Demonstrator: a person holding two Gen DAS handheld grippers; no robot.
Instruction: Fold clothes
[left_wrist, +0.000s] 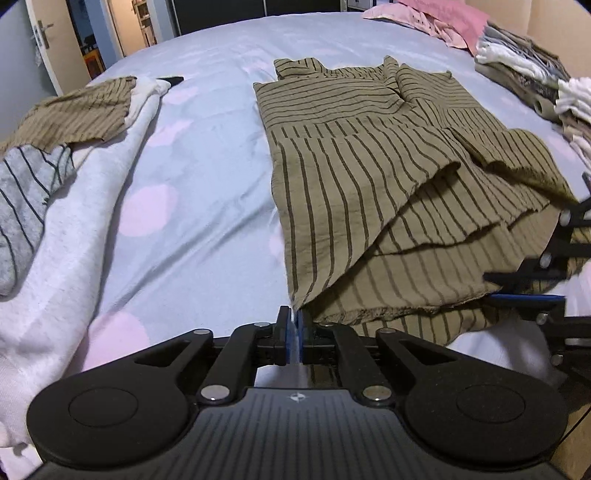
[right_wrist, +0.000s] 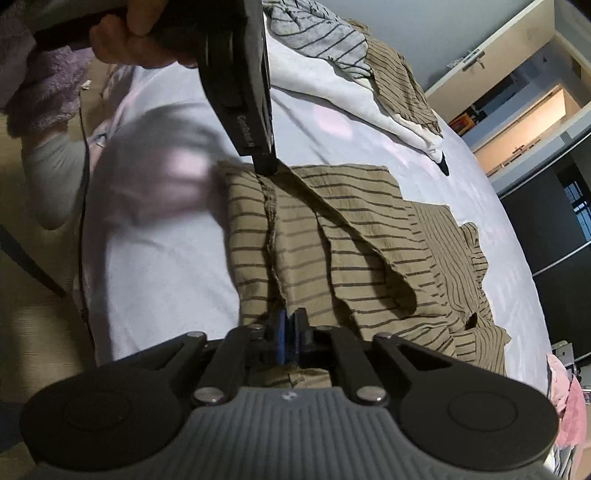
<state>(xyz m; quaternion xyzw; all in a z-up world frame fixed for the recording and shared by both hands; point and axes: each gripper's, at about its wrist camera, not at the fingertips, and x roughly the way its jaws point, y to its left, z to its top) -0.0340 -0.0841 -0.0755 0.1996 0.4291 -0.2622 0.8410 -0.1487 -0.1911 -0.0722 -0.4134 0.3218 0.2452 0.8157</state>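
Observation:
An olive garment with dark stripes (left_wrist: 369, 166) lies flat on the pale blue bed sheet (left_wrist: 207, 177), its near layers folded over one another. My left gripper (left_wrist: 294, 332) sits at the garment's near left corner, its blue pads a thin gap apart with only pale sheet showing between them. In the right wrist view the garment (right_wrist: 351, 240) spreads ahead, and my right gripper (right_wrist: 291, 334) hovers over its near hem, jaws narrowly apart, not pinching cloth. The left gripper (right_wrist: 264, 162), held by a hand (right_wrist: 122, 37), touches the far corner there. The right gripper's fingers (left_wrist: 528, 297) show at the right edge.
A heap of unfolded clothes lies on the left: a white garment (left_wrist: 85, 206), a grey striped one (left_wrist: 26, 199) and another olive striped piece (left_wrist: 81, 114). A stack of folded clothes (left_wrist: 524, 66) and pink garments (left_wrist: 436, 14) sit at the far right. A door (left_wrist: 40, 33) stands open beyond.

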